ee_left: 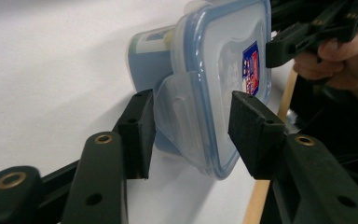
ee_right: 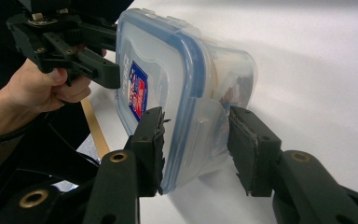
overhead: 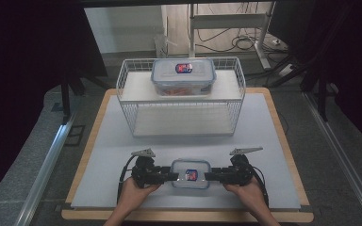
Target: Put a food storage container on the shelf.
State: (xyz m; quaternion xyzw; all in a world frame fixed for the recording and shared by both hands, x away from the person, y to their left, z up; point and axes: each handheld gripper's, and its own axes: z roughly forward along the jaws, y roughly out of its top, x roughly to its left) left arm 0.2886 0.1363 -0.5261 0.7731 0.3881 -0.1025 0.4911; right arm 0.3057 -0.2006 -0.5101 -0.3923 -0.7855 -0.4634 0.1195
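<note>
Small lidded container (overhead: 191, 173) sits at 6 o'clock on the table (overhead: 113, 141), between both grippers. Left gripper (ee_left: 189, 135) and right gripper (ee_right: 196, 149) are spread, straddling the end latch flaps, not clamped. Likely light, stiff, slick plastic; grip the ends under the lid rim.

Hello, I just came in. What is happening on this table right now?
A person works a small box at the table's near edge, with the left gripper and right gripper at its two ends. Each gripper's fingers straddle a side latch, open, not yet closed on it. A second box sits on top of the wire rack behind.
</note>
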